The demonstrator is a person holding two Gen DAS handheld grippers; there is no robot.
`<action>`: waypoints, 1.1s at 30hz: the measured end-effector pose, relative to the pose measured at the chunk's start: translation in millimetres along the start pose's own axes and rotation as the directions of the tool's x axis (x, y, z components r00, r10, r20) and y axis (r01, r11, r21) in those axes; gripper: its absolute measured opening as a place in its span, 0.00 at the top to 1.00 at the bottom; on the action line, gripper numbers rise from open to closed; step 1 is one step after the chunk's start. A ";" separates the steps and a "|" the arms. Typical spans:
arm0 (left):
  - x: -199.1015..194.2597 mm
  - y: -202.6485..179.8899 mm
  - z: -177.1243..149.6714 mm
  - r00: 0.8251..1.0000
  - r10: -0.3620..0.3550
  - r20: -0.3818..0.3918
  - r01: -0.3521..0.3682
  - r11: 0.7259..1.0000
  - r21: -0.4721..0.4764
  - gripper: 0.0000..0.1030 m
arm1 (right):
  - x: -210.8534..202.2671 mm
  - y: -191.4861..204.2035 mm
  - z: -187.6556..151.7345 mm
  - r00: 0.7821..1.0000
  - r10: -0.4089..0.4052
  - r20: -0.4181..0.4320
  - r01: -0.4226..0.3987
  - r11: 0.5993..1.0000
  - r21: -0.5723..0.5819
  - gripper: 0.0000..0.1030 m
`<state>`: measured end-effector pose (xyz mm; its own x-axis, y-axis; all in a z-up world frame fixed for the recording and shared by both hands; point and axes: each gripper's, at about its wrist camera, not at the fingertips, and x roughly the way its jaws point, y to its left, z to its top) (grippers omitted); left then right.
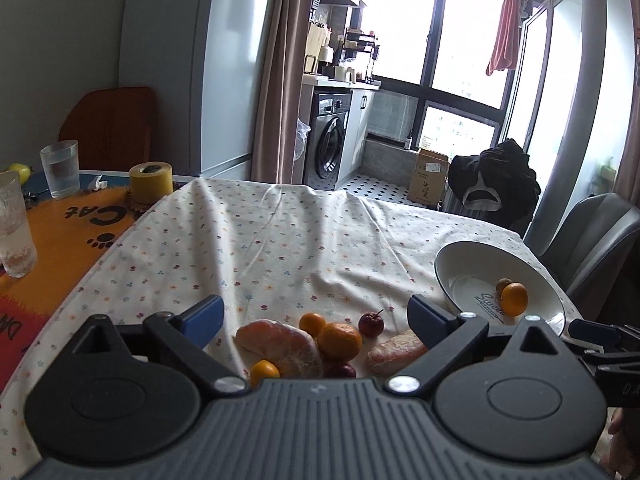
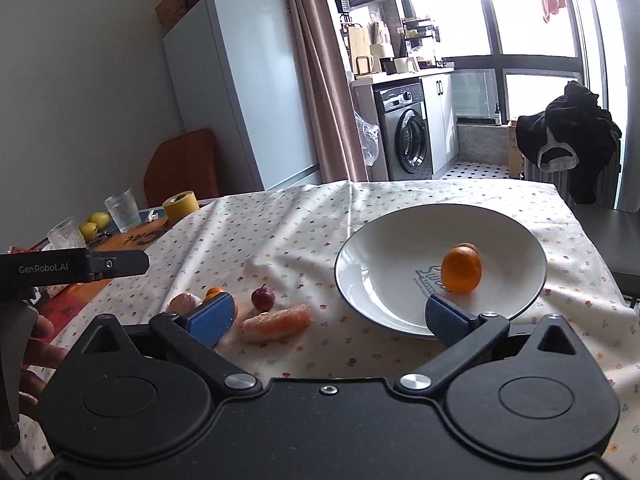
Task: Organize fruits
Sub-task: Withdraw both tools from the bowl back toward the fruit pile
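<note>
My left gripper (image 1: 316, 316) is open and held low over a cluster of fruit on the flowered tablecloth. The cluster holds a wrapped peeled orange (image 1: 280, 346), a mandarin (image 1: 339, 342), a small orange (image 1: 313, 324), a small red apple (image 1: 371, 324) and a wrapped orange segment (image 1: 396, 348). To the right stands a white plate (image 1: 480, 256) with an orange (image 1: 515, 299) in it. My right gripper (image 2: 328, 319) is open and empty at the near rim of the plate (image 2: 400, 240). The orange (image 2: 461, 269) lies in the plate, with a small brownish fruit (image 2: 468, 246) behind it. The segment (image 2: 276, 323) and red apple (image 2: 263, 298) lie just left of the plate.
An orange mat at the left carries two glasses (image 1: 60, 168), a yellow tape roll (image 1: 151, 182) and yellow fruit (image 2: 94, 224). A grey chair (image 1: 592, 236) stands at the table's right edge. A hand (image 2: 40, 344) holds the left gripper body (image 2: 80, 266).
</note>
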<state>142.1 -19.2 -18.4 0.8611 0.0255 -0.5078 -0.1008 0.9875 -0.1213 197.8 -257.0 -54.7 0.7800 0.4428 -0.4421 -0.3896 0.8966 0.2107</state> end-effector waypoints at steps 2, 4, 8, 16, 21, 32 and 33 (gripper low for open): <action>-2.8 3.9 -1.5 1.000 0.007 0.002 -0.007 1.000 -0.003 0.05 | 1.5 2.9 -0.1 1.000 0.015 -0.012 -0.015 1.000 0.009 0.00; -5.1 7.6 -3.5 1.000 0.014 0.000 -0.014 1.000 -0.005 0.05 | 3.4 5.3 -0.9 0.999 0.029 -0.024 -0.028 0.999 0.023 0.00; -8.4 16.3 -8.4 1.000 0.023 0.001 -0.023 1.000 -0.017 0.05 | 6.8 11.7 -2.4 0.999 0.032 -0.036 -0.032 0.999 0.014 0.00; -9.0 32.3 -20.4 0.999 0.042 -0.016 -0.042 0.998 -0.041 0.05 | 14.9 21.0 -4.8 0.997 0.038 -0.063 -0.038 0.999 0.011 0.00; -5.8 43.6 -26.9 0.998 0.042 -0.050 -0.046 0.997 -0.070 0.05 | 21.5 26.1 -7.7 0.996 0.045 -0.083 -0.045 0.999 0.004 0.00; 9.0 45.4 -44.8 0.992 0.032 -0.124 -0.041 0.997 -0.064 0.06 | 41.6 35.8 -14.7 0.988 0.051 -0.145 -0.056 0.998 -0.029 0.00; 10.7 45.0 -45.9 0.991 0.032 -0.128 -0.040 0.997 -0.064 0.07 | 43.3 36.4 -15.3 0.987 0.049 -0.150 -0.055 0.998 -0.035 0.00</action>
<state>123.9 18.4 -68.5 0.7867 0.0367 -0.6163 -0.1669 0.9737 -0.1550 209.9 -205.4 -79.5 0.6777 0.4803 -0.5568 -0.4491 0.8700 0.2038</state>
